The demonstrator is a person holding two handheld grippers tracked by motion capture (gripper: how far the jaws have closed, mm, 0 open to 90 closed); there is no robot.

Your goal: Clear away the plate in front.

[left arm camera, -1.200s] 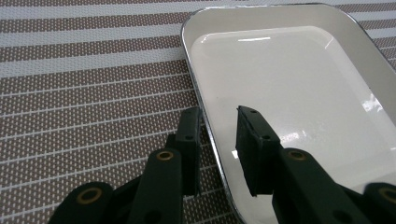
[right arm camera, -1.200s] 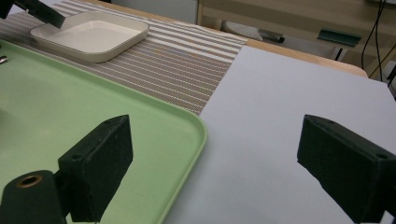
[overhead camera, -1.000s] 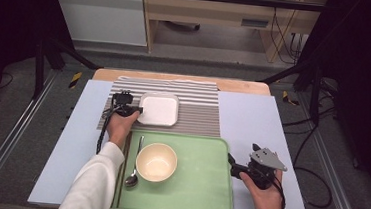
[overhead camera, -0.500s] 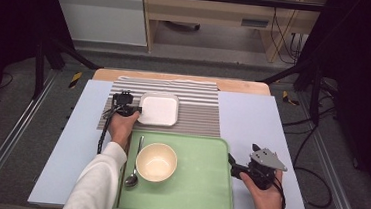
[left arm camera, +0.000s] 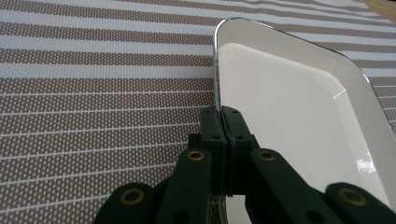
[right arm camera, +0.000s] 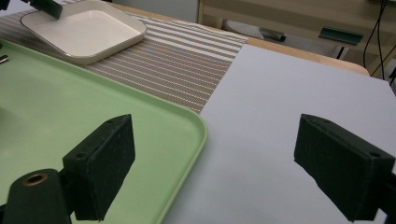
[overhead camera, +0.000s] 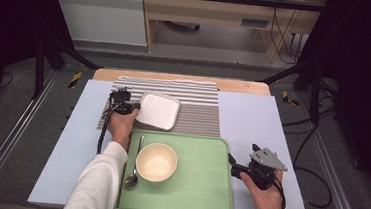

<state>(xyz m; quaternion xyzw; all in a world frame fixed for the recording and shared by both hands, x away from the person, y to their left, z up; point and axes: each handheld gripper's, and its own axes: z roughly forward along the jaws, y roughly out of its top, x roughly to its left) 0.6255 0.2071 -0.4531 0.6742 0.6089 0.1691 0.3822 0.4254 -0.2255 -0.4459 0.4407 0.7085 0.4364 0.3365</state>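
Observation:
A white square plate (overhead camera: 159,111) lies on the striped placemat (overhead camera: 198,110) behind the green tray (overhead camera: 201,191). My left gripper (overhead camera: 132,108) is shut on the plate's left rim. In the left gripper view the two jaws pinch the thin rim (left arm camera: 219,105), with the plate (left arm camera: 289,107) spreading to the right. My right gripper (overhead camera: 233,167) sits at the tray's right edge, open and holding nothing. In the right gripper view its jaws (right arm camera: 215,154) stand wide apart over the tray's corner (right arm camera: 187,121), and the plate (right arm camera: 84,30) shows far off.
A cream bowl (overhead camera: 156,161) and a metal spoon (overhead camera: 133,173) lie in the left part of the tray. A pale blue mat (overhead camera: 252,120) covers the table, with bare room to the right (right arm camera: 299,93). Shelving and cables stand beyond the table's far edge.
The plate has turned slightly clockwise in my left gripper's hold. The right gripper has stayed where it was.

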